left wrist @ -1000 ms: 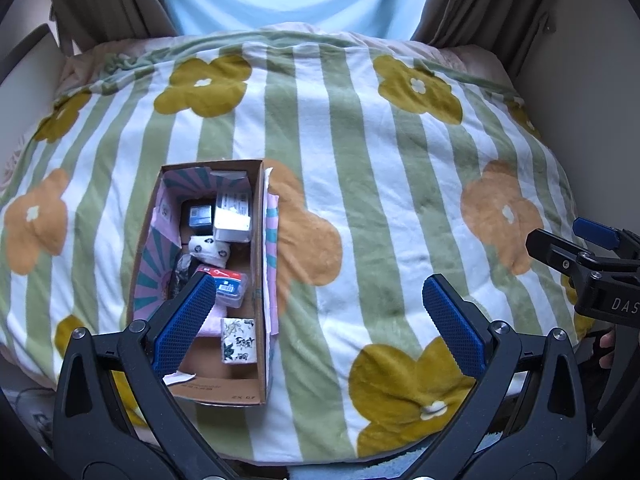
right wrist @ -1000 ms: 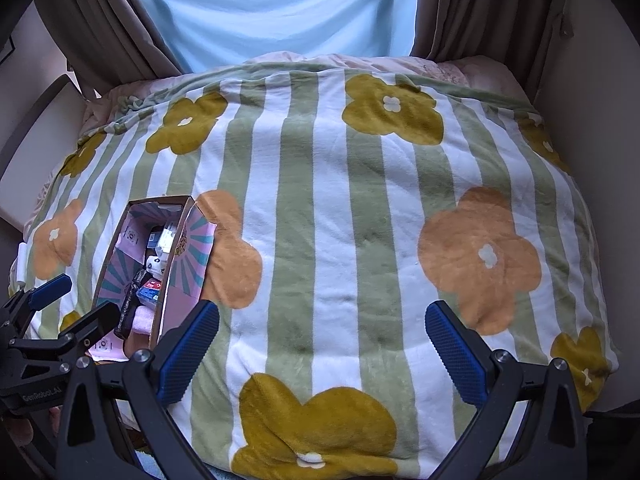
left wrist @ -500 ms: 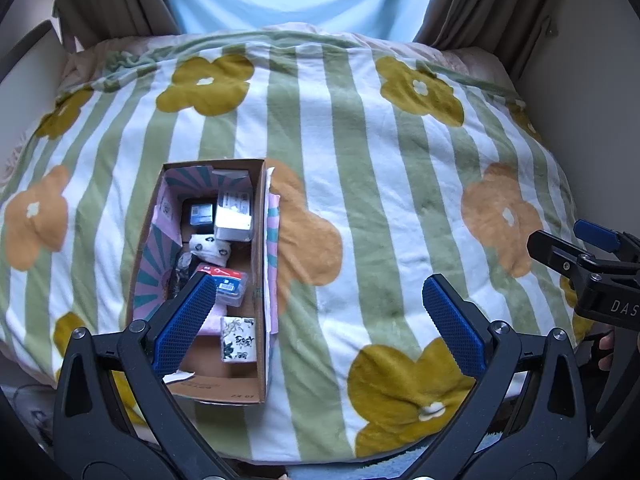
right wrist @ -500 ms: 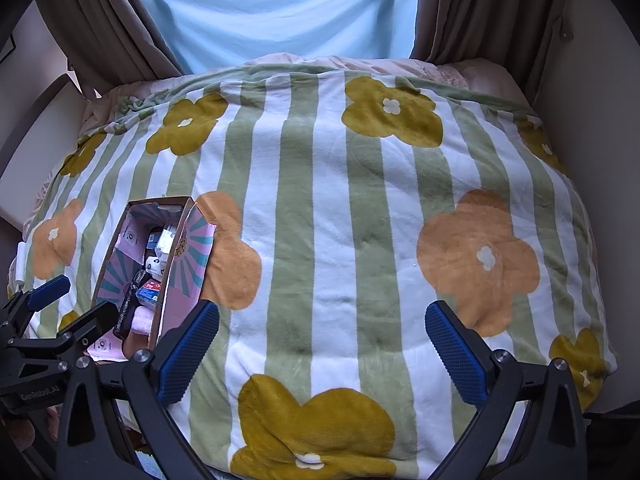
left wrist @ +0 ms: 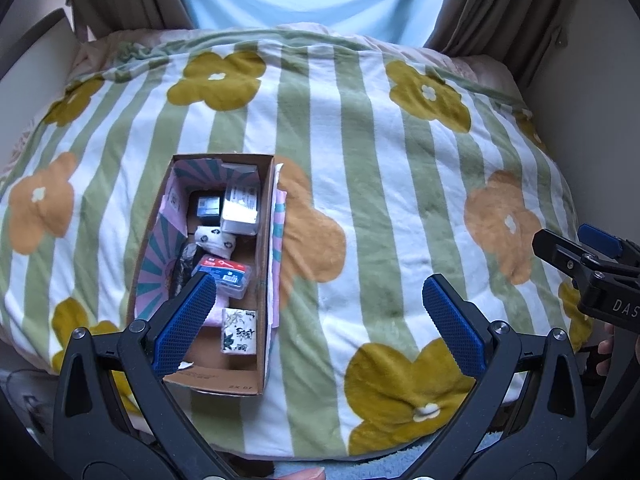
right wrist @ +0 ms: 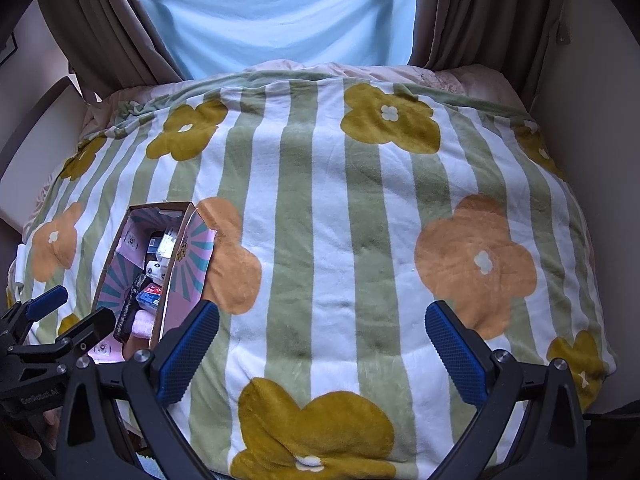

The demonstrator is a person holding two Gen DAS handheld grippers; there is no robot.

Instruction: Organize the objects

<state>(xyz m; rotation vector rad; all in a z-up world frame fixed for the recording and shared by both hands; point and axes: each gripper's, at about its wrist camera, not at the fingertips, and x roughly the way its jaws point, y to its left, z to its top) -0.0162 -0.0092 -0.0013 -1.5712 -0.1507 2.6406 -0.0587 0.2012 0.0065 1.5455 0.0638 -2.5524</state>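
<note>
While the left hand-held gripper hangs with jaws apart and empty, the brown cardboard box of small packets sits on the striped flowered blanket. Right view: right hand-held gripper also spread, empty; blanket otherwise bare, so sorting looks largely done.

My left tool hangs with its blue-padded fingers spread wide, gripping nothing. My right tool sits level alongside it, its jaws just as wide apart and equally bare.
</note>
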